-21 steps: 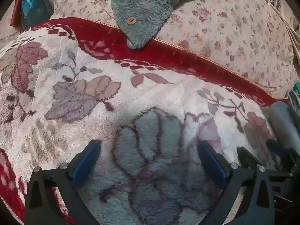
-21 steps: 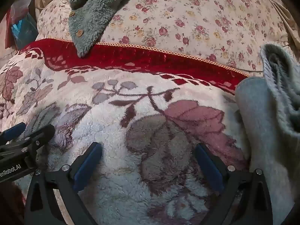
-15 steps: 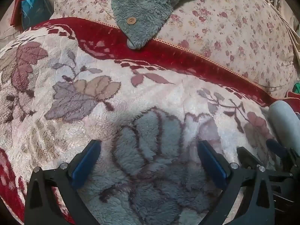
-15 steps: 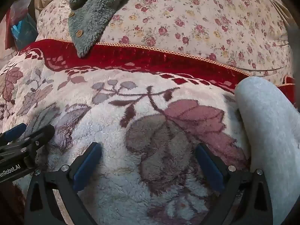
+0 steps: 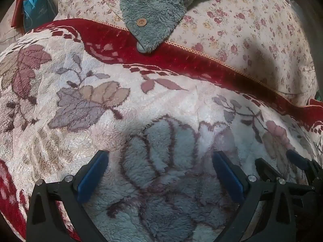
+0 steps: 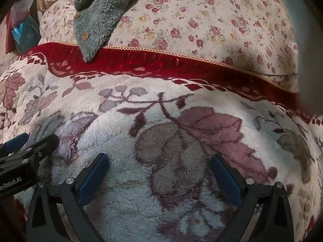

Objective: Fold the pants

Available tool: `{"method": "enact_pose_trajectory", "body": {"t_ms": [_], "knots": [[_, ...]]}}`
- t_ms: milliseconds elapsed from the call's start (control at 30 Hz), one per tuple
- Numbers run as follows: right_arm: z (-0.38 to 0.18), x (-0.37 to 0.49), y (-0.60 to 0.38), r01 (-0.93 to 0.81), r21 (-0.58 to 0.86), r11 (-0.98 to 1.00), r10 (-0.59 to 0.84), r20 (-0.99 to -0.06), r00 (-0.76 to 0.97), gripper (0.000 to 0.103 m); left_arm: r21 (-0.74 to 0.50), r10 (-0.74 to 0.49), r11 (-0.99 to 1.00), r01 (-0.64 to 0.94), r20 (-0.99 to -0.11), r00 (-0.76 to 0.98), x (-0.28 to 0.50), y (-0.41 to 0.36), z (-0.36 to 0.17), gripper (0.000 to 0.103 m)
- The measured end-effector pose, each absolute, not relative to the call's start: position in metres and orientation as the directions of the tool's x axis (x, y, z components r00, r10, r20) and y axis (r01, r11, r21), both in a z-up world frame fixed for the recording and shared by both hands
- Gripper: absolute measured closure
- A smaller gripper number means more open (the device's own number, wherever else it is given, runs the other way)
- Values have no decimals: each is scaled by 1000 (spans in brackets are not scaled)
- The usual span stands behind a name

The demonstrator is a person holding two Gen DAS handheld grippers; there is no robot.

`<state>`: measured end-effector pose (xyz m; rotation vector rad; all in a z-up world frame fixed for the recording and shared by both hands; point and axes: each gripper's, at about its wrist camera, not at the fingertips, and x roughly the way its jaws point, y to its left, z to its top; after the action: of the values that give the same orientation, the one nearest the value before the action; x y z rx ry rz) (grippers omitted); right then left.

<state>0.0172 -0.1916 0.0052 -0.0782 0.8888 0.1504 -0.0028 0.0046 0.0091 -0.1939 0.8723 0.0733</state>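
Observation:
No pants show in either view now. My left gripper [image 5: 159, 163] is open and empty, low over a fluffy white blanket with a leaf pattern [image 5: 161, 104]. My right gripper [image 6: 159, 163] is open and empty over the same blanket [image 6: 141, 125]. The right gripper's fingers [image 5: 296, 161] show at the right edge of the left wrist view. The left gripper's fingers [image 6: 30, 145] show at the left edge of the right wrist view. A blurred dark shape [image 6: 310, 60] fills the right edge of the right wrist view; I cannot tell what it is.
The blanket has a red border [image 5: 181, 56] at the back. Behind it lies a floral quilt [image 5: 252, 30] with a grey-green fleece garment with wooden buttons [image 5: 153, 16] on it. A blue bag [image 5: 36, 10] sits at the far left.
A grey garment that lay at the right edge of both views has gone out of sight to the right. Both grippers have stayed in place, open.

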Motion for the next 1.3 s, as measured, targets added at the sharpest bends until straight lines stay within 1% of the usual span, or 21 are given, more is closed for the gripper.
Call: {"method": "enact_pose_trajectory", "body": {"t_ms": [667,1300], "knots": [[5,19,-191,-163,-4,987,98,-781,617,1,-140,-16,980,-142,-767,642,-8,10,20,0],[4,19,-193,-162,-4,987,99,-779,619,1,-140,-16,980,-144,-769,639,-11,13,17,0]]}}
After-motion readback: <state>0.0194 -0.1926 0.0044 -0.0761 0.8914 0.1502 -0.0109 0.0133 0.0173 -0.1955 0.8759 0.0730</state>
